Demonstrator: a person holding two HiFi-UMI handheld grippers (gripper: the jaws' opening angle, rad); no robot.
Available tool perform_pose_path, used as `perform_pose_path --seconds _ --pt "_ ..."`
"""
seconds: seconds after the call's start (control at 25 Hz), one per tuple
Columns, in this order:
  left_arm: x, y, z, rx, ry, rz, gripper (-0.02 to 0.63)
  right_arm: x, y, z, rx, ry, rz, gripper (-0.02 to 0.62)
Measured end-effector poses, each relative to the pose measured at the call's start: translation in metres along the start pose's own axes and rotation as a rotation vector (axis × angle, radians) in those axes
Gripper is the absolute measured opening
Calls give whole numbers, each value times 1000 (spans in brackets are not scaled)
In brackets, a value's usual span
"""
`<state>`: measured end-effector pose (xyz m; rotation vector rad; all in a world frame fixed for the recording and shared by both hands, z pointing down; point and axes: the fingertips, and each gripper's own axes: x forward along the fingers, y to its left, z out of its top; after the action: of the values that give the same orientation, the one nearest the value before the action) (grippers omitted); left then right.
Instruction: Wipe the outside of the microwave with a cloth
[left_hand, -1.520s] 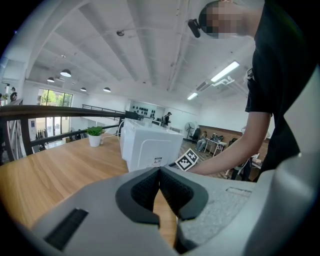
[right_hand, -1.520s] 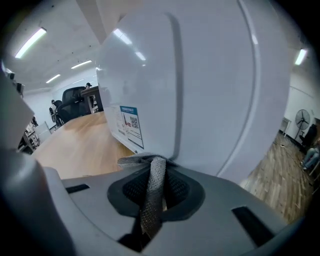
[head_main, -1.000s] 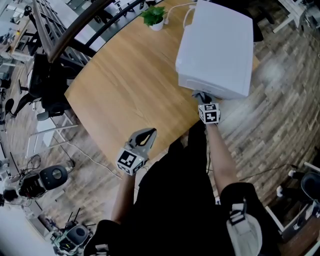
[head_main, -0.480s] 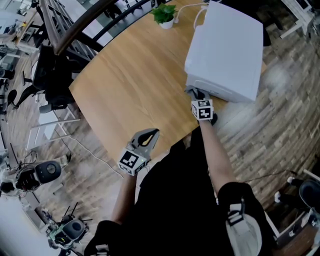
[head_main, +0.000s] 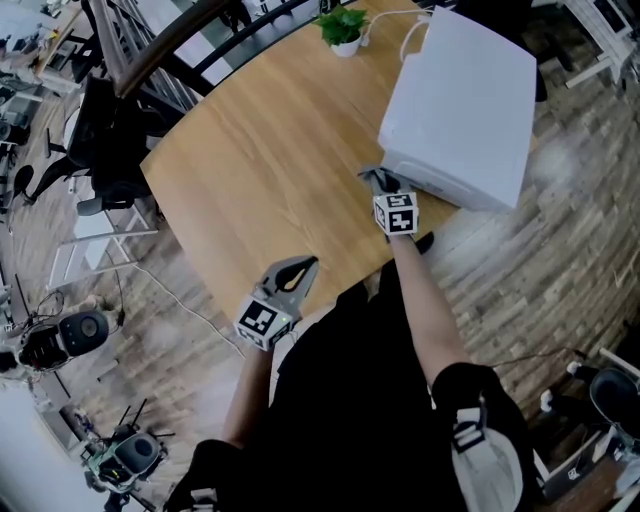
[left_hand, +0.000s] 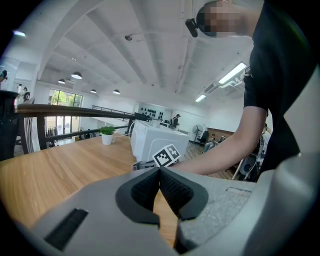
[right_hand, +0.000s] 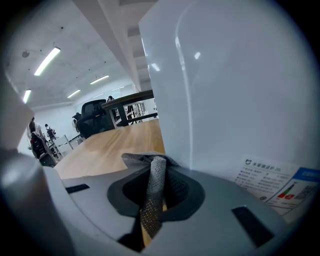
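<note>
Two right gripper (right_hand: 153, 172) fingers (right_hand: 178, 189) pinch cloth (right_hand: 156, 182) beside microwave (right_hand: 240, 100).

A grey, finely woven cloth (right_hand: 152, 195) is showing against the glossy white microwave (right_hand: 235, 90) and a pale wood-grain table (right_hand: 115, 147).

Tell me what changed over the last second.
The right tongs, shut on the cloth, slid left along the microwave's near side toward its corner. The left tongs stayed shut and empty at the table edge; the microwave stayed put.
</note>
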<state>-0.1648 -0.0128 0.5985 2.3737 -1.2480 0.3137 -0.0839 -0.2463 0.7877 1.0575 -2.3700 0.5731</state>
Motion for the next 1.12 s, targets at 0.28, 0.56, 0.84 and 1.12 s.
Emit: perform_pose_path --seconds 0.28,0.56,0.84,1.12 --pt "1 -3 4 7 -41 -42 3 -39 8 3 6 -41 -4 37" --pt "24 -9 25 51 -72 -143 3 -109 1 12 -76 -55 -4 37" --pt "52 -37 52 50 -121 -173 3 -188 -18 26 -87 -142 -14 37" --pt "79 -89 77 121 -138 -218 3 -270 -55 20 -115 -152 -43 37"
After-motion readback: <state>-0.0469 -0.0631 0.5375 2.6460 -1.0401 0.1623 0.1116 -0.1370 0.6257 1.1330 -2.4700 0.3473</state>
